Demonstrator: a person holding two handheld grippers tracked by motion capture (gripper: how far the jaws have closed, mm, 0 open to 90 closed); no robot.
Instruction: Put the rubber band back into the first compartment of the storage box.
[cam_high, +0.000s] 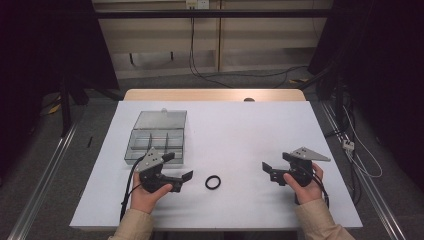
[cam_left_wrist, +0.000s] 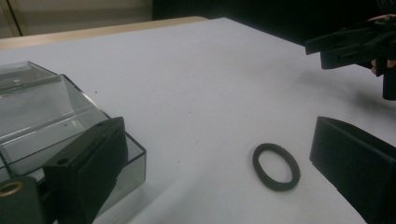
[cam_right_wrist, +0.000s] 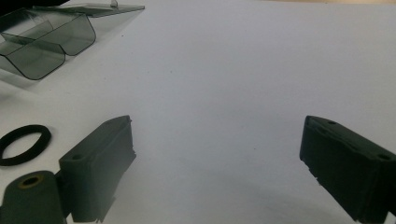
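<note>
I see the black ring (cam_high: 213, 182) lying flat on the white counter (cam_high: 235, 130), between the two claws and nearer the left one. Nothing lies on it or against it; bare counter all around.

Left claw (cam_high: 181, 167) sits just left of the ring, jaws spread wide, nothing between them. In the left gripper view the ring (cam_left_wrist: 276, 166) lies between the two jaw tips, closer to the right-hand jaw, not touching either.

Right claw (cam_high: 268, 171) is well off to the right of the ring, jaws also spread, nothing held. In the right gripper view the ring (cam_right_wrist: 22, 144) sits at the left edge, outside the jaws.

Clear plastic box (cam_high: 156, 145) stands behind the left claw, touching nothing I can see. Lid (cam_high: 161, 120) is swung open away from me and lies back on the counter. Inside, partitions split it into compartments; all look empty from the high view. The left claw's body covers the box's near edge, so I can't tell what's in that strip.

Cables (cam_high: 200, 55) run across the floor past the far end of the counter.
</note>
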